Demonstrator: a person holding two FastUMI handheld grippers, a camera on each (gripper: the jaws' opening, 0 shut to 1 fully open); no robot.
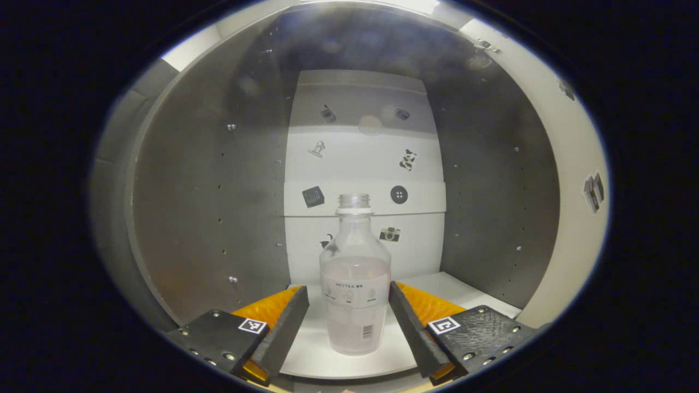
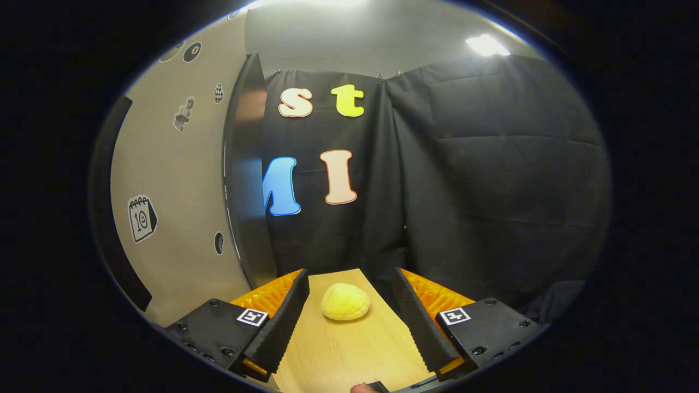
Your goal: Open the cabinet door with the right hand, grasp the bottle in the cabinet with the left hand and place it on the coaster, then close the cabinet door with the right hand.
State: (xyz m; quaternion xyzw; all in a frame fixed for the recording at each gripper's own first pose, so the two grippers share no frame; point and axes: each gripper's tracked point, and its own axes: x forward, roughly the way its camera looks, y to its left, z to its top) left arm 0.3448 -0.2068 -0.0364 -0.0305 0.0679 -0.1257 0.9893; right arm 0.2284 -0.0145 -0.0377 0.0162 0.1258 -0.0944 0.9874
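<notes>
In the left gripper view, the grey left inner wall of the cabinet is seen first, followed by the white back panel carrying small stickers. The bottle, clear with a white neck ring and uncapped, stands upright on the white cabinet shelf, between the spread fingers of the left hand-held gripper; a gap is visible on each side of the bottle, so this gripper is open and the bottle is not gripped. To the right, the grey right inner wall is seen. In the right gripper view, the opened cabinet door with stickers stands at left. The right hand-held gripper is held with fingers apart and empty above the wooden bench. A round yellow coaster lies on the bench, between and beyond the fingers.
</notes>
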